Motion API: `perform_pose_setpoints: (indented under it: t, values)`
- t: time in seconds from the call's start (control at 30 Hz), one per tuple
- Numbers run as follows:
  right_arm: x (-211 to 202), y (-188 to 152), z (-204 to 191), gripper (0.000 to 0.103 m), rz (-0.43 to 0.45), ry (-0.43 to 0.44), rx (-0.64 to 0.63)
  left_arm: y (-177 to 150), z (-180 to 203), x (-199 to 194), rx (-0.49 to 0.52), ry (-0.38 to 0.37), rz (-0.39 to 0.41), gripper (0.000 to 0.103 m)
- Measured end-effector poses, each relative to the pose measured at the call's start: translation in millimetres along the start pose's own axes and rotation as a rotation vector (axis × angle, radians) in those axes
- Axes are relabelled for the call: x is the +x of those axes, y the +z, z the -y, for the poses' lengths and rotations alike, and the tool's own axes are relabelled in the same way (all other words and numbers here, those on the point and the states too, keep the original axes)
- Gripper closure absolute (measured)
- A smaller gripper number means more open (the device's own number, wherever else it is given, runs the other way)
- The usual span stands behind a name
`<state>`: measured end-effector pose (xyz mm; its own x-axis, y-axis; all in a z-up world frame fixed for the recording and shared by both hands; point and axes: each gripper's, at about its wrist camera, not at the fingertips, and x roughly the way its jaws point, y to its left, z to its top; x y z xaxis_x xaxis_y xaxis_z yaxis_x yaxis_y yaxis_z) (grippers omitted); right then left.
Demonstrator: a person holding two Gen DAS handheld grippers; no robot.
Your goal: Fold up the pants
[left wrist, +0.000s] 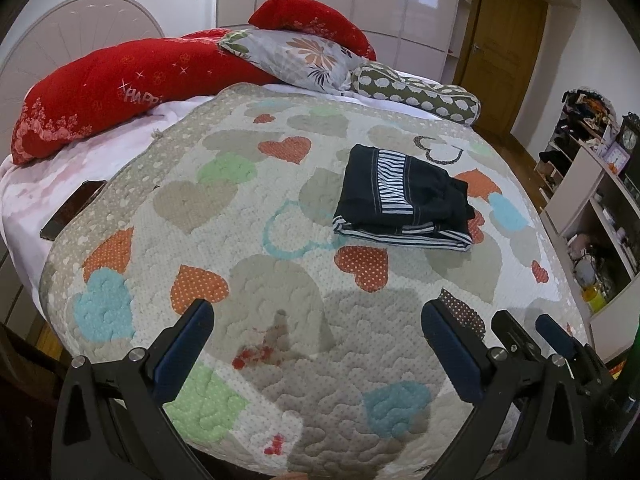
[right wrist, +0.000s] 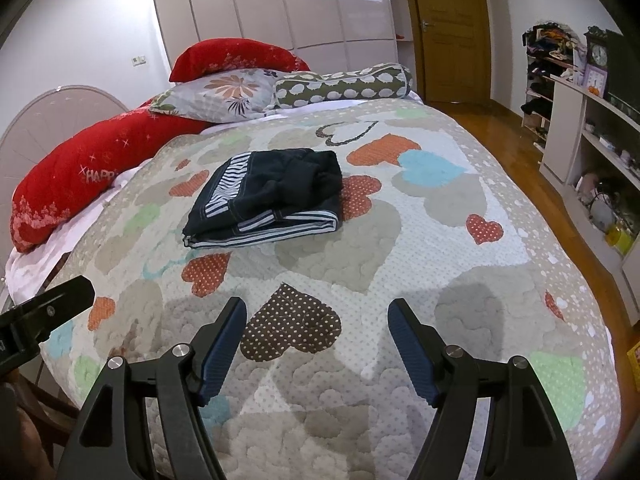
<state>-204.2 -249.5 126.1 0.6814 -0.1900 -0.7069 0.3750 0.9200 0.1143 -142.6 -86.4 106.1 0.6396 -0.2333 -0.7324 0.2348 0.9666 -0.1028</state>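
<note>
On the heart-patterned quilt (left wrist: 248, 184) covering the bed, the dark pants (left wrist: 404, 200) with striped trim lie folded into a compact stack, lying at about one o'clock from the left gripper (left wrist: 316, 344) and eleven o'clock from the right gripper (right wrist: 316, 344). Both grippers hover near the bed's foot with jaws spread apart, holding nothing, well short of the pants. Red pillows (right wrist: 80, 184), a floral pillow (right wrist: 216, 96) and a spotted bolster (right wrist: 344, 84) sit at twelve o'clock beyond.
</note>
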Motion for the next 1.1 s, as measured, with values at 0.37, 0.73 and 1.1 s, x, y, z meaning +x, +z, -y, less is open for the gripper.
perform_pose_setpoints:
  t: [0.37, 0.73, 1.1]
  values:
    - [0.1, -1.8, -1.8, 0.025, 0.000, -0.006, -0.006, -0.7, -1.3, 3.5, 0.007, 0.000, -0.011, 0.000]
    - [2.7, -3.8, -2.6, 0.025, -0.007, -0.007, -0.018, -1.9, -2.7, 9.9, 0.008, -0.014, -0.038, 0.000]
    - [7.1, -7.3, -2.8, 0.025, -0.015, -0.018, -0.019, -4.1, -9.7, 20.1, -0.007, -0.035, -0.067, 0.000]
